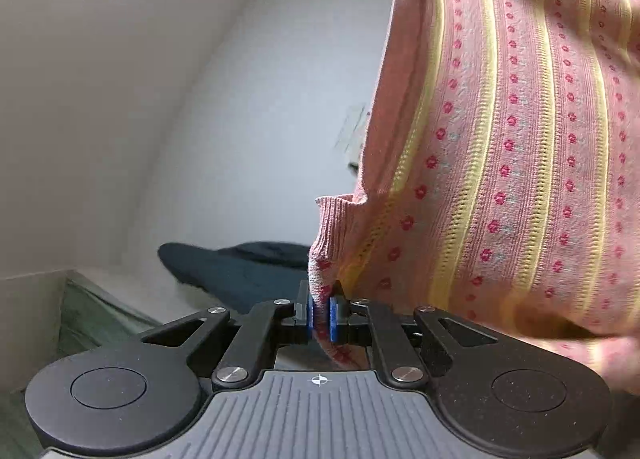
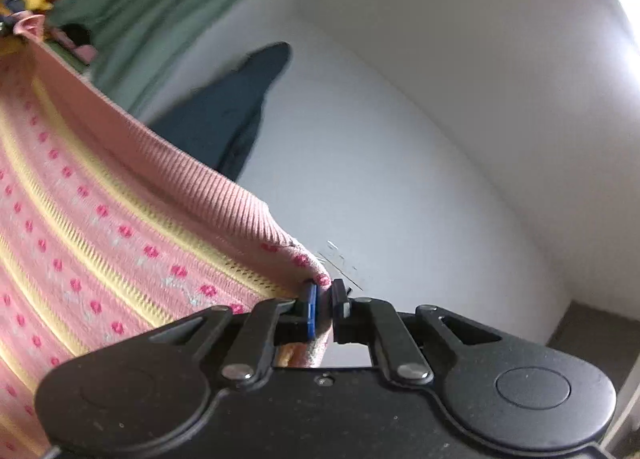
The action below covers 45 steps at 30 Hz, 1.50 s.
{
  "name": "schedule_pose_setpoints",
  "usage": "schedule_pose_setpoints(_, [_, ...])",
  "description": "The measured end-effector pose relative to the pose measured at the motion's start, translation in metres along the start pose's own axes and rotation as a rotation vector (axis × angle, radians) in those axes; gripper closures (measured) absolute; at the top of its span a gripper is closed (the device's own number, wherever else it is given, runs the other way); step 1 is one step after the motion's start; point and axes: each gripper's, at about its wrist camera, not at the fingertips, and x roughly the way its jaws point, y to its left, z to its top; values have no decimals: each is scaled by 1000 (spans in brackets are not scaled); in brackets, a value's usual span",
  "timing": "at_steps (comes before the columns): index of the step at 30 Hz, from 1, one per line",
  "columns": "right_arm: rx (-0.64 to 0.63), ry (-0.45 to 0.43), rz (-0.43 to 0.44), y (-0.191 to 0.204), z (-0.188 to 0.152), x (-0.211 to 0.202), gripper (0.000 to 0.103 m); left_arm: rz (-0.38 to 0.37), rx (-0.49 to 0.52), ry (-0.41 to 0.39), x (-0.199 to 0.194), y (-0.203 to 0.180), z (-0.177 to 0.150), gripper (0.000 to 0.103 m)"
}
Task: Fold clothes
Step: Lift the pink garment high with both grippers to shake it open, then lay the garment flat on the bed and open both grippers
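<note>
A pink knit garment (image 1: 512,147) with yellow stripes and rows of red flowers hangs lifted off the white table (image 1: 256,139). My left gripper (image 1: 321,309) is shut on one corner of it, by the ribbed hem. In the right wrist view the same pink garment (image 2: 100,227) stretches away to the left, ribbed edge uppermost. My right gripper (image 2: 325,305) is shut on another corner of it. The cloth is spread taut between the two grippers.
A dark blue garment (image 1: 236,271) lies crumpled on the white table, seen also as the dark garment (image 2: 232,111) in the right wrist view. Green cloth (image 2: 160,11) lies beyond the table. Pale walls (image 1: 80,99) surround the table.
</note>
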Motion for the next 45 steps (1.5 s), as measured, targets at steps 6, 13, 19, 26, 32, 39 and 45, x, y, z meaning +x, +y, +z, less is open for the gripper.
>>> schedule_pose_setpoints(6, [-61,-122,-167,-22,48,10,95,173,-82,-21,9,65,28,96])
schedule_pose_setpoints(13, [-72,-110,43,13,-14,-51,95,36,-34,-44,-32,5,-6,96])
schedule_pose_setpoints(19, [-84,81,478,105,-133,-128,96,-350,-101,6,-86,-137,-59,96])
schedule_pose_setpoints(26, [-99,374,871,211,-244,-175,96,-767,0,176,-119,-290,-127,96])
schedule_pose_setpoints(32, [-37,465,957,235,-250,-192,94,-894,5,259,-89,-320,-136,96])
schedule_pose_setpoints(39, [331,560,876,189,-261,-184,78,-980,-184,301,-103,-278,-150,81])
schedule_pose_setpoints(45, [866,758,604,108,-317,-158,71,-911,-573,160,-98,-239,-144,19])
